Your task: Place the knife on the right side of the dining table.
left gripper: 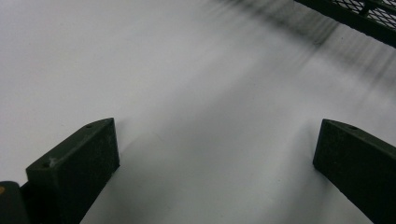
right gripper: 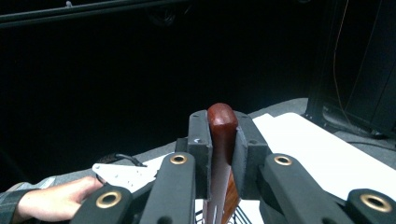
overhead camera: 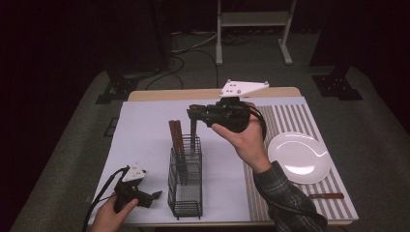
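Nearest the person, the left gripper (overhead camera: 155, 195) rests low on the white table cover (overhead camera: 145, 130) at the front left corner, held in the left hand (overhead camera: 112, 215), with its jaws spread wide and nothing between them; the left gripper view shows both black jaws apart over bare white surface, with an edge of black mesh at the upper right. Just to the right of that gripper stands the black wire caddy (overhead camera: 185, 180), upright on the white cover, its near compartment looking empty and its far compartment holding two brown wooden handles (overhead camera: 175, 137) that stick up side by side. At the front right, a brown-handled utensil (overhead camera: 326, 195) lies flat on the striped placemat (overhead camera: 290, 121), just in front of the white plate (overhead camera: 300, 157). Farther back, the right hand (overhead camera: 246, 140), in a plaid sleeve (overhead camera: 285, 198), holds the right gripper (overhead camera: 192, 113) raised above the caddy's far end, its grey plate on top. Its jaws are clamped on the rounded top of a third wooden handle (right gripper: 222, 123), which hangs upright from them with its lower end down in the caddy's far compartment. Beyond the table lie dark floor, cables and a pale metal stand (overhead camera: 254, 21).
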Available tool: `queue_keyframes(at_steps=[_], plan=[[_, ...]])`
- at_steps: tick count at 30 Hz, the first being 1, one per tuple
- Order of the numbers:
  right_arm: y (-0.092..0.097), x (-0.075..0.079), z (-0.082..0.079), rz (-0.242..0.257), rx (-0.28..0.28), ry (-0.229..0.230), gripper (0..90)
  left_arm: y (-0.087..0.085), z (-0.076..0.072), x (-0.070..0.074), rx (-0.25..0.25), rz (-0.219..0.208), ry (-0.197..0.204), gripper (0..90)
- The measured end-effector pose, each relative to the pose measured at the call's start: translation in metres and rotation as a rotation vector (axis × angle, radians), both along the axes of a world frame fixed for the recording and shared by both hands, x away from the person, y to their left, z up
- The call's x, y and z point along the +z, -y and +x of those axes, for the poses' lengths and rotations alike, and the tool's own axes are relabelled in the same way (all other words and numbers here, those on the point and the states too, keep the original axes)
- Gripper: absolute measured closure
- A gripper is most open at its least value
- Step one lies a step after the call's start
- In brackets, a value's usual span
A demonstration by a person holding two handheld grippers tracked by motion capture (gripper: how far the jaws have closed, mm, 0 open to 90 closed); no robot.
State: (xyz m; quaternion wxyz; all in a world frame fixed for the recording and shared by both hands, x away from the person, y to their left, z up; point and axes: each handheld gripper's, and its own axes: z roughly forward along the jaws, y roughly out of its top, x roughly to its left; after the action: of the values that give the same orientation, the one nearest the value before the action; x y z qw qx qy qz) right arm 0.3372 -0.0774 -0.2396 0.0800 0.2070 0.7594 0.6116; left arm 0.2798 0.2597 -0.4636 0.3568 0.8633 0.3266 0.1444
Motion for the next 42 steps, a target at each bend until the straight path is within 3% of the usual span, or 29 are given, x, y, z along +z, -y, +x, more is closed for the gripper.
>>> queue_keyframes(at_steps=[24,31,42], plan=[[0.038,0.031,0.007,0.058,-0.104,0.062,78.8,0.000,0.000,0.000,0.001,0.000,0.002,0.0],[0.059,0.033,0.014,0.058,-0.183,0.074,78.9,0.000,0.000,0.000,0.000,0.002,0.000,0.0],[0.084,0.024,0.030,0.029,-0.307,0.080,79.1,0.000,0.000,0.000,0.001,0.001,-0.002,0.0]])
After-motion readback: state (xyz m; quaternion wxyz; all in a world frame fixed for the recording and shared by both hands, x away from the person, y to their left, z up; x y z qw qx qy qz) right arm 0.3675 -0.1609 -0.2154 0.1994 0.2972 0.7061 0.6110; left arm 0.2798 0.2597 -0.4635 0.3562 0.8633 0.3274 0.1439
